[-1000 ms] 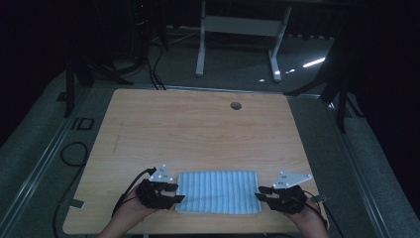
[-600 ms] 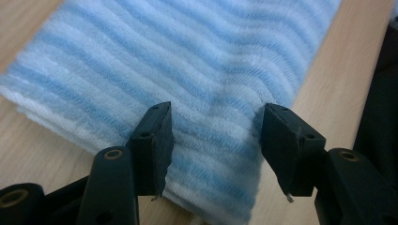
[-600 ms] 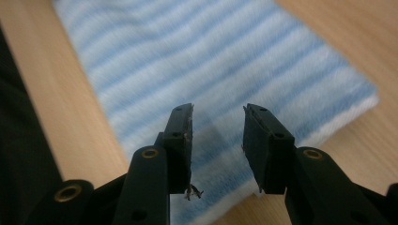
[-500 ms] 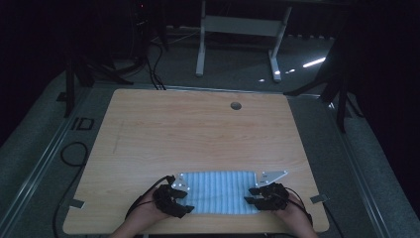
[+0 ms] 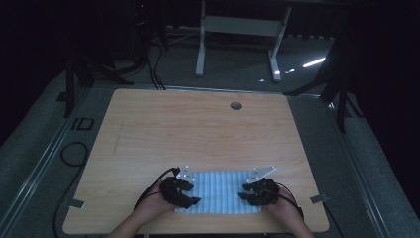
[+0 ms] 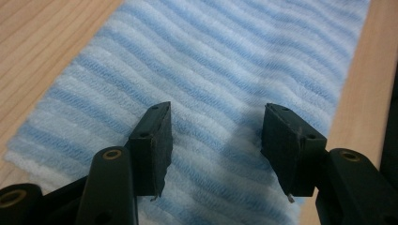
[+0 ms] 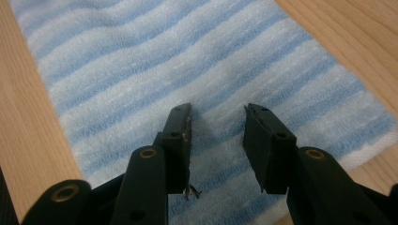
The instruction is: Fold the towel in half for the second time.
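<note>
we've got the striped towel [image 5: 218, 192] flat by the table's [image 5: 198, 129] near edge, left gripper [image 6: 213, 136] and right gripper [image 7: 217, 140] both parted and empty over its ends, and uneven pinches could bunch it crooked.

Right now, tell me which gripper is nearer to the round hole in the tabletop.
Right. The right gripper sits at the striped towel's right end, almost straight below the hole; the left gripper is at the towel's left end, farther off to the side.
</note>
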Demonstrator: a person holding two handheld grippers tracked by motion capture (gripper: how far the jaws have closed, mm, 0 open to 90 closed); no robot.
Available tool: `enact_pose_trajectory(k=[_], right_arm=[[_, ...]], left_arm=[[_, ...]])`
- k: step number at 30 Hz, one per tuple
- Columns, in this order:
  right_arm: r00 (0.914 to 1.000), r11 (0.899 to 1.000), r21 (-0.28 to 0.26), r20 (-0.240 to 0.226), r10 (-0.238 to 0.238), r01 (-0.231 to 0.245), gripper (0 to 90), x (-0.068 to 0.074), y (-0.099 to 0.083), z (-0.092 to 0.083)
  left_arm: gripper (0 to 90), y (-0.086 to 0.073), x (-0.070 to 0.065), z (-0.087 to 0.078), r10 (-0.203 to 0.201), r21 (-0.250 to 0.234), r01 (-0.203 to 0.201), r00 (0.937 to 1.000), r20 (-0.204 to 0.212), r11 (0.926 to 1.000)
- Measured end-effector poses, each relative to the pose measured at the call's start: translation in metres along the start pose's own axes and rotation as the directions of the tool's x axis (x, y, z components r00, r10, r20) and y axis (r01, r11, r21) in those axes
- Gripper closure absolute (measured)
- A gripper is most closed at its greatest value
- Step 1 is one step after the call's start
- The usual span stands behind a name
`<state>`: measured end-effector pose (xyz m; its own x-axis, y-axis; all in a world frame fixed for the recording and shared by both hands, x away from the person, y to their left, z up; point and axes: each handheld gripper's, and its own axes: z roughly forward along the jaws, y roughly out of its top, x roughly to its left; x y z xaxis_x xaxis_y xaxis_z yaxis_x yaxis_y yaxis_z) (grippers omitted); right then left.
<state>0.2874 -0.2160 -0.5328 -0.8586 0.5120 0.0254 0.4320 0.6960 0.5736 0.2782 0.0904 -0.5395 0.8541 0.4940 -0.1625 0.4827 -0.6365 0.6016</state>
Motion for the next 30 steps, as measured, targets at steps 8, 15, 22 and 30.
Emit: enact_pose_trajectory(k=[8, 15, 22, 30], right_arm=[[0.9991, 1.000, -0.010, -0.038, 0.019, -0.020, 59.8, -0.014, 0.009, 0.008], [0.9996, 1.000, -0.007, -0.026, 0.006, -0.006, 57.9, -0.032, 0.033, 0.024], [0.9998, 1.000, 0.000, -0.016, 0.012, -0.012, 55.7, -0.046, 0.052, 0.036], [0.9988, 0.999, -0.008, -0.027, 0.042, -0.042, 54.1, -0.069, 0.075, 0.053]], left_arm=[[43.4, -0.002, 0.016, -0.005, -0.016, -0.003, 0.016, 0.9999, -0.004, 0.9999], [43.5, -0.003, 0.044, -0.011, -0.057, -0.022, 0.056, 0.9982, -0.021, 0.9982], [43.5, 0.003, 0.070, -0.012, -0.065, -0.020, 0.064, 0.9956, -0.067, 0.9977], [43.5, 0.008, 0.093, -0.013, -0.085, -0.026, 0.083, 0.9920, -0.094, 0.9962]])
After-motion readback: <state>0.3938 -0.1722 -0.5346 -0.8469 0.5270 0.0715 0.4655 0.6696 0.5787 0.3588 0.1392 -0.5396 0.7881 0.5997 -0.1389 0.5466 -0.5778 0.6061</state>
